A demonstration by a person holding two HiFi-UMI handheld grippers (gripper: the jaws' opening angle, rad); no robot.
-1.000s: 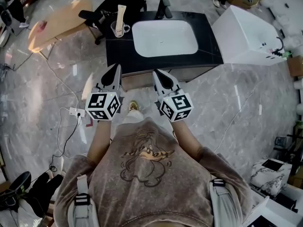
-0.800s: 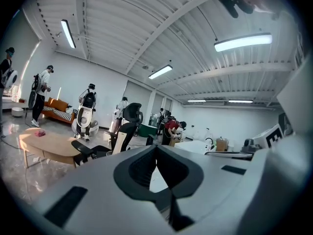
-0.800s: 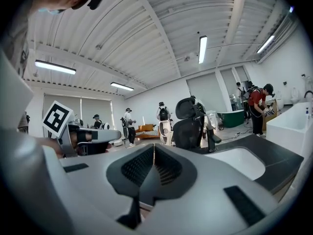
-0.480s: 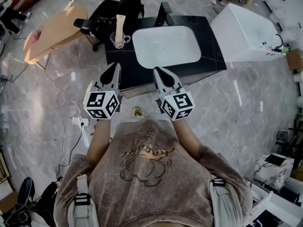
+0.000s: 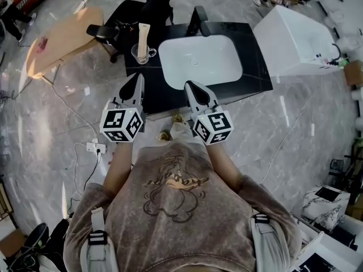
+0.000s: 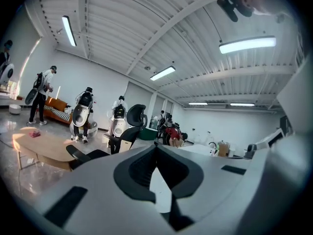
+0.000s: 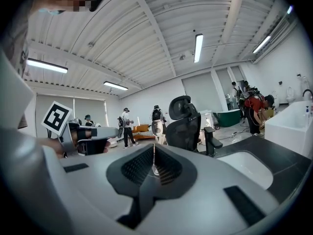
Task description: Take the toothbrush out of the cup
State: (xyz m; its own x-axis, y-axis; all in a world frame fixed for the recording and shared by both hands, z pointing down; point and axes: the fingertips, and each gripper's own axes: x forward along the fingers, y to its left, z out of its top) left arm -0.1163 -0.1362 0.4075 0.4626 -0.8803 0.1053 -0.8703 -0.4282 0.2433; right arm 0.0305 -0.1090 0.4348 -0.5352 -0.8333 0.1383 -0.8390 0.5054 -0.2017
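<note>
A clear cup (image 5: 140, 54) stands on the black counter (image 5: 255, 67), left of the white sink basin (image 5: 199, 59). A pale, flat toothbrush (image 5: 143, 34) sticks upright out of the cup. My left gripper (image 5: 135, 84) is shut and empty, with its tip over the counter's front edge, short of the cup. My right gripper (image 5: 191, 89) is also shut and empty, in front of the basin. In the left gripper view the jaws (image 6: 156, 147) meet in a line. The right gripper view shows its jaws (image 7: 154, 150) closed too, with the basin (image 7: 247, 166) to their right.
A black faucet (image 5: 199, 15) stands behind the basin and a black office chair (image 5: 153, 1) beyond the counter. There is a wooden table (image 5: 59, 38) at the left and a white tub (image 5: 295, 35) at the right. Cables and a power strip (image 5: 91, 147) lie on the floor. People stand far off (image 6: 41, 92).
The person has walked up to the counter. It sits nearer in the head view, and both gripper tips now reach over its front edge. Both grippers stay shut.
</note>
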